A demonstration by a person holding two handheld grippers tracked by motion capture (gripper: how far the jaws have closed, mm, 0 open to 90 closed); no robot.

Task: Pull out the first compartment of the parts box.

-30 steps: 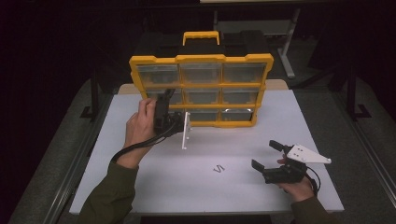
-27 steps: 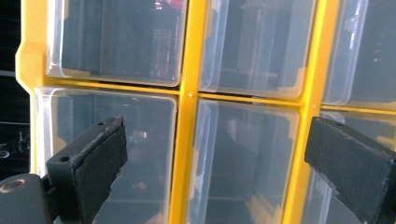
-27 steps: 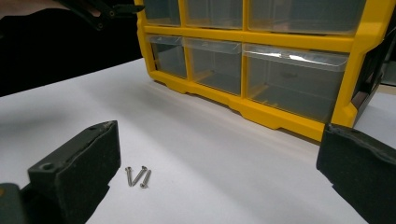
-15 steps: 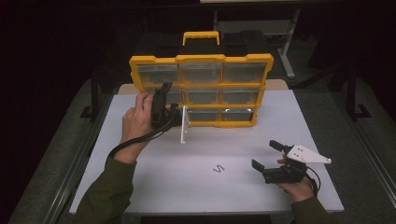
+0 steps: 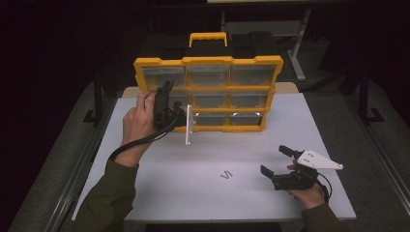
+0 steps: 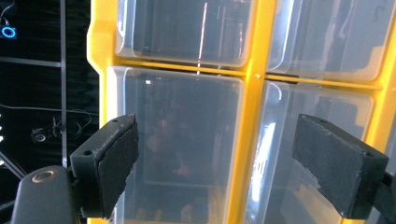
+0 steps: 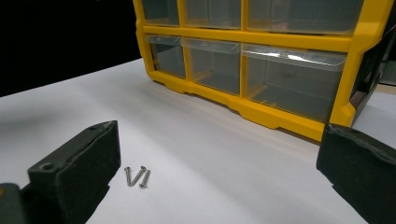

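Since the earlier frame the left gripper (image 5: 175, 115) has slid left and up, off the swung-out clear drawer (image 5: 188, 124), and its jaws, having narrowed a little, stand wide with nothing between them before the yellow organizer (image 5: 208, 61). That bottom-left drawer, probably light, stiff, slippery plastic, is best pinched at its front edge. Near the white table (image 5: 145, 193) edge the right gripper (image 5: 276, 164) rests, jaws wide, three small screws (image 7: 137, 177) just ahead.

The left gripper (image 5: 180, 115), jaws apart after closing slightly, is raised against the yellow plastic drawer organizer (image 5: 209, 92). The right gripper (image 5: 276, 162) rests low, well in front of it, jaws wide.
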